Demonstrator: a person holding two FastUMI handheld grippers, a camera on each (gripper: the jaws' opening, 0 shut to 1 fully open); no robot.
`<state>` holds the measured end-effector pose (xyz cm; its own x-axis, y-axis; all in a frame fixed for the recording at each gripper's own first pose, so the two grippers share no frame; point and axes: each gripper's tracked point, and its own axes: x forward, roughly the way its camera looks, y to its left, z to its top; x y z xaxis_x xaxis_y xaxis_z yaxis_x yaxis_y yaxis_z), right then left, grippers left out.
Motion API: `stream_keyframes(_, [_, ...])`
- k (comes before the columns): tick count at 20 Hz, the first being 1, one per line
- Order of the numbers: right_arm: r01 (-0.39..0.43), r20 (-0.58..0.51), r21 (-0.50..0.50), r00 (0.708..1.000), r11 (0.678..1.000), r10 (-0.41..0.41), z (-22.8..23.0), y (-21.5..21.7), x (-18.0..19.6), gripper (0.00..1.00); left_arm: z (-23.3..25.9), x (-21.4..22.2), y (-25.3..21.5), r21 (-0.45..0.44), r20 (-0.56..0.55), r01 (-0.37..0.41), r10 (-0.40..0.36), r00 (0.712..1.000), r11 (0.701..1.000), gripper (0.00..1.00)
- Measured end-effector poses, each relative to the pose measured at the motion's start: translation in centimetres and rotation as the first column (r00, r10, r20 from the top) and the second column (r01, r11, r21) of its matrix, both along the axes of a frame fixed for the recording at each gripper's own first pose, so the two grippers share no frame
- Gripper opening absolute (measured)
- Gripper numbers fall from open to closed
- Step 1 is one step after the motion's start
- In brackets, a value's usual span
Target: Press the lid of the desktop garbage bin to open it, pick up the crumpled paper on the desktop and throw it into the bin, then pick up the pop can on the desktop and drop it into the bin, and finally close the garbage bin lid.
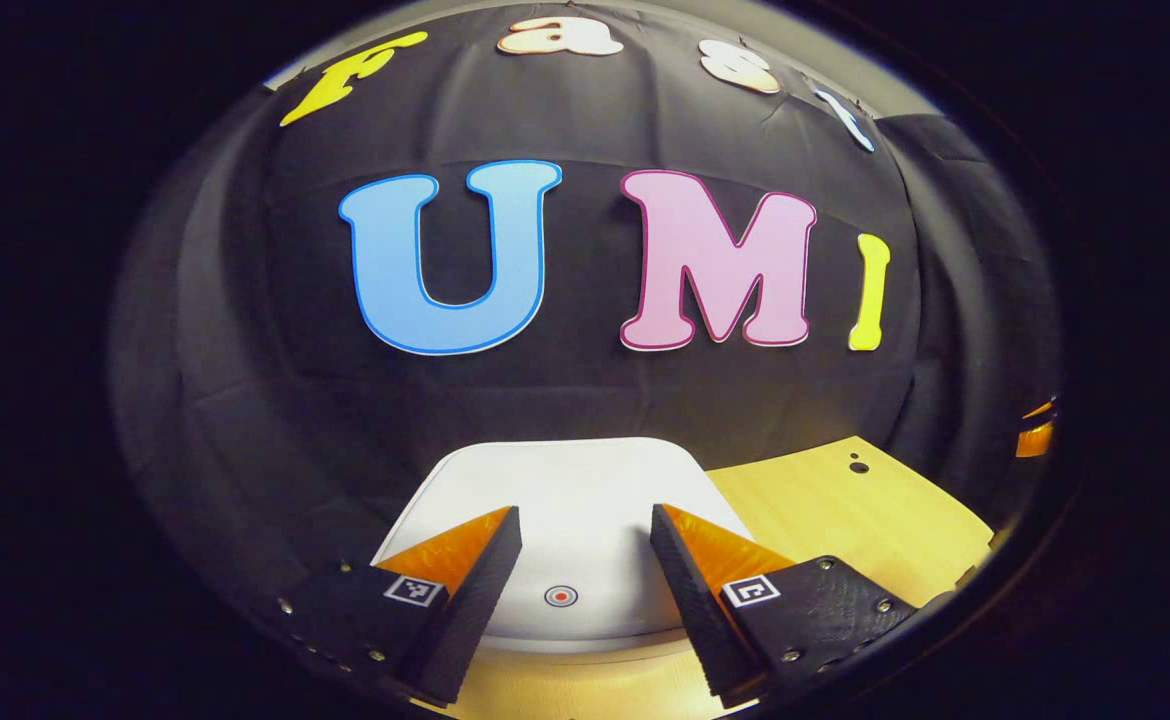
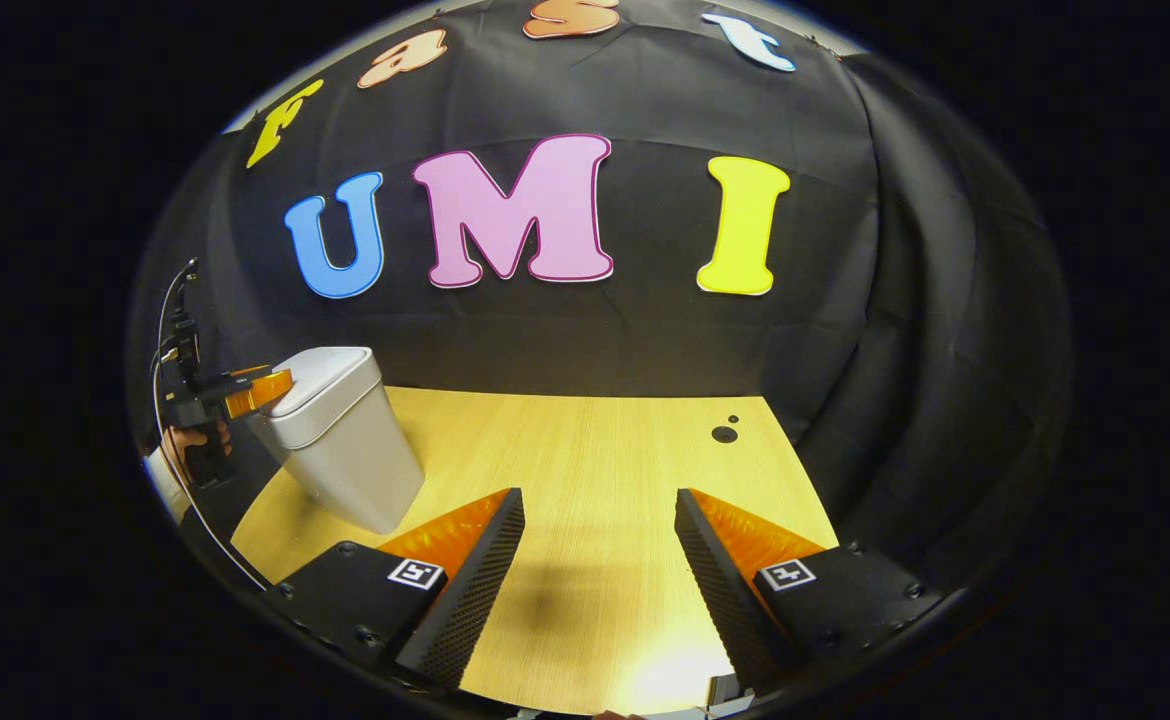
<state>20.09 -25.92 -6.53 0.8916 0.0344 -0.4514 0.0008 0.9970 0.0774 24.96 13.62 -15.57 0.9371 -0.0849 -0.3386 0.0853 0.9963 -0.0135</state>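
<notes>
Two grippers work the table point(image 2: 585, 470): the left gripper point(image 1: 585, 560), jaws apart, hovers over the closed bin lid point(image 1: 565, 480) at 6 o'clock, seemingly poised to press it; the right gripper point(image 2: 600, 560) waits open.

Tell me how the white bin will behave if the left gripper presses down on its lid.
The bin narrows toward its base and looks like light plastic, so an off-centre press may tip or slide it on the smooth wooden table. The lid looks glossy, so the fingers may slip. The left gripper hangs open around the round mark, probably the safest pressing spot.
</notes>
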Motion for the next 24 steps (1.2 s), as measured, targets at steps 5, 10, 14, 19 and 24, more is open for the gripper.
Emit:
stream_keyframes(5, [-0.014, 0.000, 0.004, 1.000, 1.000, 0.014, 0.0, 1.0, 0.1, 0.98, -0.5, 0.0, -0.1, 0.017, -0.031, -0.015, 0.015, 0.999, 1.000, 0.87])
stream_keyframes(10, [-0.016, -0.014, 0.020, 1.000, 1.000, 0.016, -1.0, 1.3, -0.3, 0.98, -0.9, -0.1, -0.1, -0.005, -0.051, 0.011, -0.012, 0.999, 1.000, 0.88])
stream_keyframes(14, [-0.009, -0.022, 0.011, 1.000, 1.000, 0.010, -1.0, 0.6, -0.5, 0.98, -0.4, 0.2, 0.0, 0.018, -0.048, 0.011, -0.010, 0.999, 1.000, 0.87])
stream_keyframes(19, [0.009, 0.030, -0.007, 1.000, 1.000, -0.009, 1.2, -0.4, -0.4, 0.98, 2.4, 0.2, 0.0, 0.029, 0.012, -0.033, 0.033, 0.999, 0.999, 0.87])
stream_keyframes(24, [0.018, 0.097, -0.022, 0.995, 1.000, -0.015, 3.4, 0.2, -0.4, 0.98, 6.0, -1.7, -1.3, -0.003, 0.084, -0.031, 0.031, 0.996, 1.000, 0.87])
